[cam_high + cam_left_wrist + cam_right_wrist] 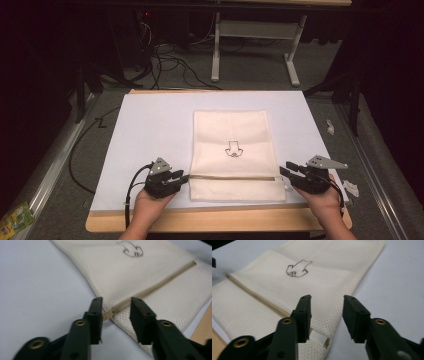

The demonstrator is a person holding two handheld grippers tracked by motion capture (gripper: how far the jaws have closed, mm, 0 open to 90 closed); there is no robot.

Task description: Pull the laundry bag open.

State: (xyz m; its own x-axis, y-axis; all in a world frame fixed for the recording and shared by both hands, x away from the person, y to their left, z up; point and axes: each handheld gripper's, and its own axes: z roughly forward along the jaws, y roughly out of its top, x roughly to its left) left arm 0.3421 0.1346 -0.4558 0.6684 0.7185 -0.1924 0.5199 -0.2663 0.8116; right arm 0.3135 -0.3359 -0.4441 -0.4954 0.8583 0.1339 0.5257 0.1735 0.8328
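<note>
A cream mesh bag lies flat on a white sheet, with a small black drawing at its middle. A tan zipper runs across its near part. My left gripper is at the zipper's left end. In the left gripper view its jaws stand open with the zipper pull between them, close to one pad. My right gripper is at the bag's right edge. The right gripper view shows it open over the bag's corner, above a white tag.
The sheet covers a wooden table whose bare edge runs along the front. Small white scraps lie off the right side. Cables and a white stand are on the floor behind. A green packet lies at the bottom left.
</note>
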